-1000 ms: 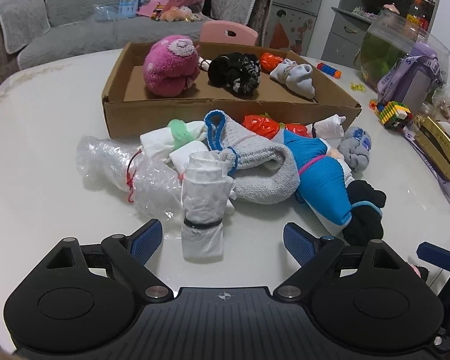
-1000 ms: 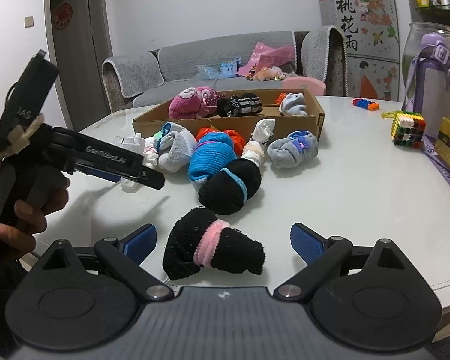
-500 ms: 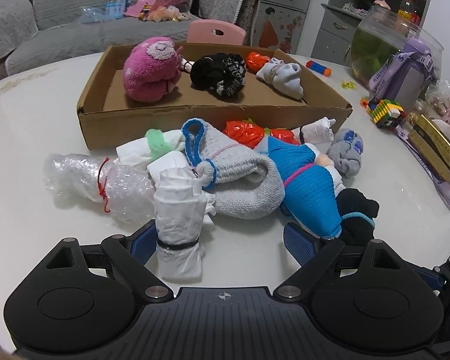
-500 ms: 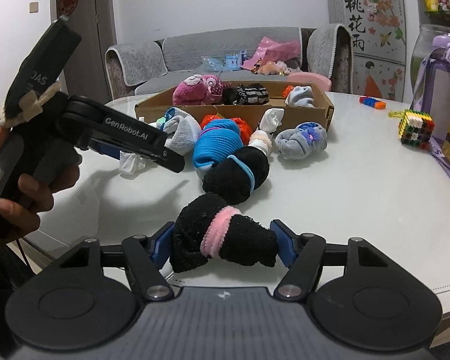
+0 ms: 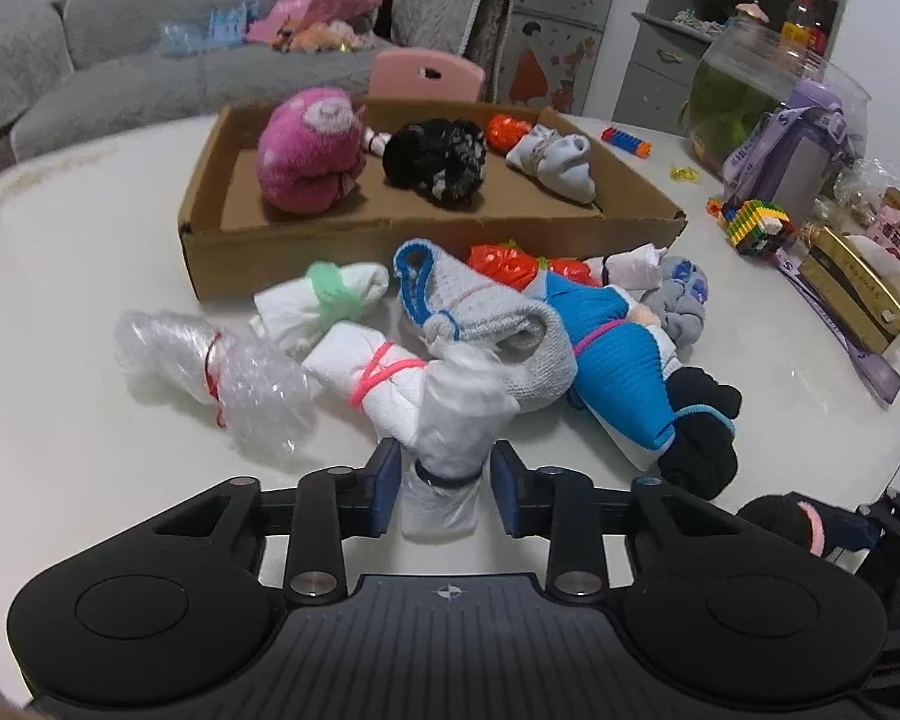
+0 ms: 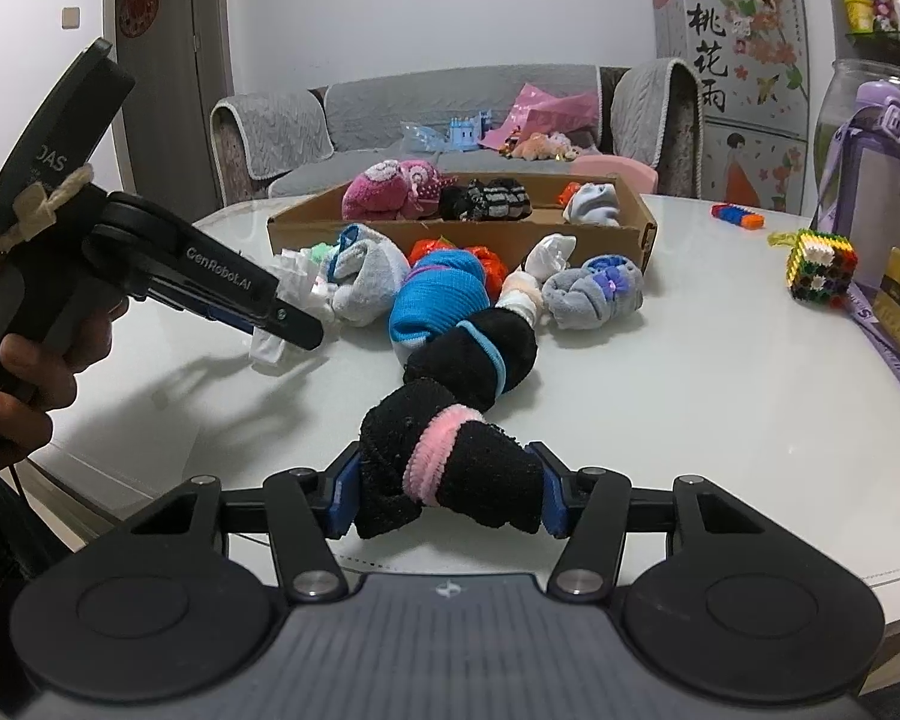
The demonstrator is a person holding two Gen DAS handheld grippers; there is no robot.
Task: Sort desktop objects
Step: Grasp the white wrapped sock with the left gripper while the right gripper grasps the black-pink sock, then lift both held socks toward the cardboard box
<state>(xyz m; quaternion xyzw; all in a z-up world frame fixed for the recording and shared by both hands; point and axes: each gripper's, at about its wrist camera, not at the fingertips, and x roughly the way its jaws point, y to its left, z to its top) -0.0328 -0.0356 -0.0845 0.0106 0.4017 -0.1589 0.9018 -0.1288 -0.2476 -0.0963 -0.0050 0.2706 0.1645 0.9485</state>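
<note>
Both grippers have closed since the earlier frame: your left gripper [image 5: 444, 480] now clamps the white roll [image 5: 450, 420], your right gripper [image 6: 444, 498] the black sock [image 6: 450, 468]. Both bundles sit at the table edge, ready for the box [image 5: 426, 252].

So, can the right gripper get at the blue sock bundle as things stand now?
Probably not: the right gripper is already shut on a black sock bundle, and another black bundle lies between it and the blue sock bundle.
</note>
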